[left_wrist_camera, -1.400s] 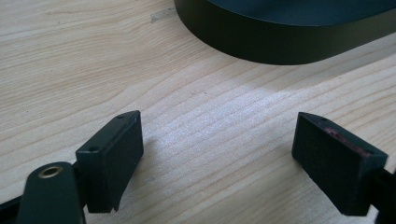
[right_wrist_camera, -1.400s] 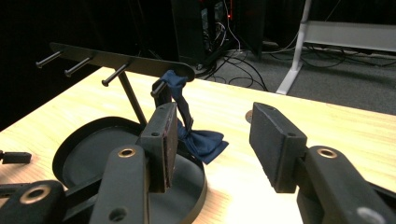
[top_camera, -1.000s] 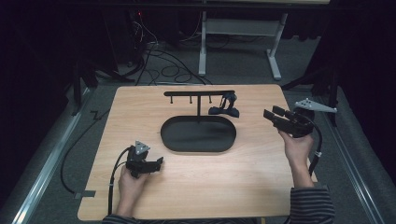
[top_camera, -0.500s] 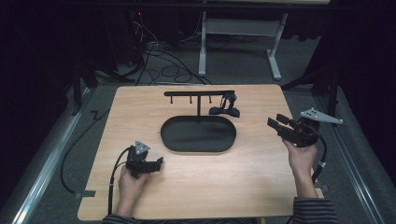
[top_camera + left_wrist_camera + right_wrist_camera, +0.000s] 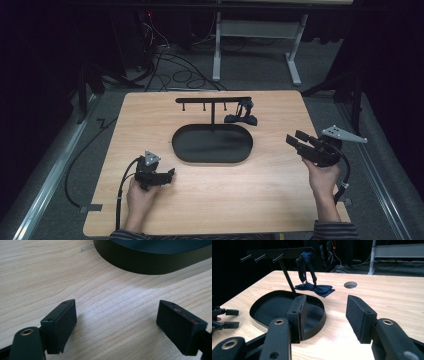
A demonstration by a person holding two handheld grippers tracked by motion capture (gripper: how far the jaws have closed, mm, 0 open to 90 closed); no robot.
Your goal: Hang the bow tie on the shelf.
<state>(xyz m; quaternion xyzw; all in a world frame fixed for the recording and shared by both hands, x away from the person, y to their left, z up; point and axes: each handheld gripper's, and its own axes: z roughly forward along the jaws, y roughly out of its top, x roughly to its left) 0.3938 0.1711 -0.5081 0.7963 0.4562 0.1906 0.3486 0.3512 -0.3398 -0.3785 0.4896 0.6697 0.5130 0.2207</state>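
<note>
The bow tie point(image 5: 241, 119) lies on the desk point(image 5: 210, 200) just behind the tray's point(image 5: 212, 159) right end, its long axis running left-right, its strap looped up onto the rightmost peg of the rack point(image 5: 212, 100). The right gripper point(image 5: 299, 142) hovers at the desk's right edge, well apart from it, pointing left, jaws spread and empty. The left gripper point(image 5: 169, 175) rests on the desk at front left, jaws spread and empty, pointing toward the tray.

An overhead camera is looking forward and down over the whole table point(image 5: 150, 110). Each gripper camera is peering low and close along the tabletop, both catching the black tray point(image 5: 212, 156) point(image 5: 150, 265) point(image 5: 262, 312).
</note>
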